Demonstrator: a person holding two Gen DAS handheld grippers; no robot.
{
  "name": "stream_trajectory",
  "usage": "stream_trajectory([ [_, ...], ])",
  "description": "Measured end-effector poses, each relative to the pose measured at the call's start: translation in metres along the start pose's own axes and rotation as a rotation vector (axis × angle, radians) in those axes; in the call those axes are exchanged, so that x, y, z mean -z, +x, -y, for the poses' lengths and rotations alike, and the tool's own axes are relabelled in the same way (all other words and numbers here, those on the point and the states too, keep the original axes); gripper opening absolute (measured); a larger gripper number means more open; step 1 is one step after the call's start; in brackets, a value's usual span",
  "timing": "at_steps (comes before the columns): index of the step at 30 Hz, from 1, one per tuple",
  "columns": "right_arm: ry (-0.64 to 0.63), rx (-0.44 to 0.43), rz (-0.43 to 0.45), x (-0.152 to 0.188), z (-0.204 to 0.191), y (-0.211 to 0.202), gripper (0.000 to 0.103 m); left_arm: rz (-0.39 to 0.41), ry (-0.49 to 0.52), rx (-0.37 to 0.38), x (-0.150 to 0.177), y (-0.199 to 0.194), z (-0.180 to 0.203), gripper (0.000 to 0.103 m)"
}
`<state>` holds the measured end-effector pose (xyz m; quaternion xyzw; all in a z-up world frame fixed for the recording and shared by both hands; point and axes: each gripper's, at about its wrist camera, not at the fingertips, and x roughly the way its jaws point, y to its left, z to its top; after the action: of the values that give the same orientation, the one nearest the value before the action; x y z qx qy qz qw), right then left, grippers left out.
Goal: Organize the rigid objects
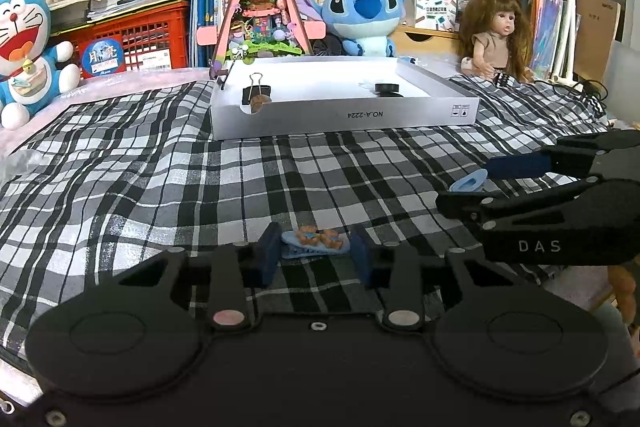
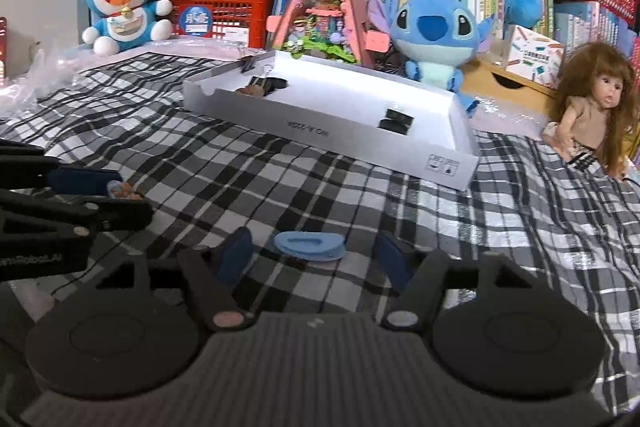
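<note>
With my left gripper (image 1: 314, 253) and right gripper (image 2: 316, 261) each spread around a hair clip, I must pinch, then carry to the white tray (image 1: 344, 115) at twelve o'clock.

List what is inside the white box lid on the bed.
Inside the white box lid are a black binder clip, a small brown object beside it, and a black round item. The near wall hides part of the floor.
</note>
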<state>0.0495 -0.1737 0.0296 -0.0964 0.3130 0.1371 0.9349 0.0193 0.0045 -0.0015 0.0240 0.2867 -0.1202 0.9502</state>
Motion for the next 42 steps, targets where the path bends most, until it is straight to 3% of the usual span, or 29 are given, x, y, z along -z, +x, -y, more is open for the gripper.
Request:
stream_trajectory([
  [1,-0.002,-0.002,0.004,0.0,-0.001,-0.001,0.069,0.0,-0.003,0.001,0.0,0.0,0.0,0.035],
  [3,0.001,-0.002,0.009,0.0,-0.003,-0.002,0.049,-0.001,-0.011,0.006,-0.001,-0.001,0.0,0.035],
  [5,0.023,-0.005,0.01,0.0,-0.003,-0.002,0.045,0.001,-0.013,0.006,-0.002,-0.001,0.0,0.035],
  [18,0.08,-0.022,0.034,-0.011,0.004,-0.004,0.044,0.021,-0.019,0.004,-0.026,0.003,-0.002,0.035],
  [42,0.186,0.005,0.058,-0.073,0.054,0.025,0.044,0.079,-0.054,0.02,-0.124,0.053,-0.021,0.035],
])
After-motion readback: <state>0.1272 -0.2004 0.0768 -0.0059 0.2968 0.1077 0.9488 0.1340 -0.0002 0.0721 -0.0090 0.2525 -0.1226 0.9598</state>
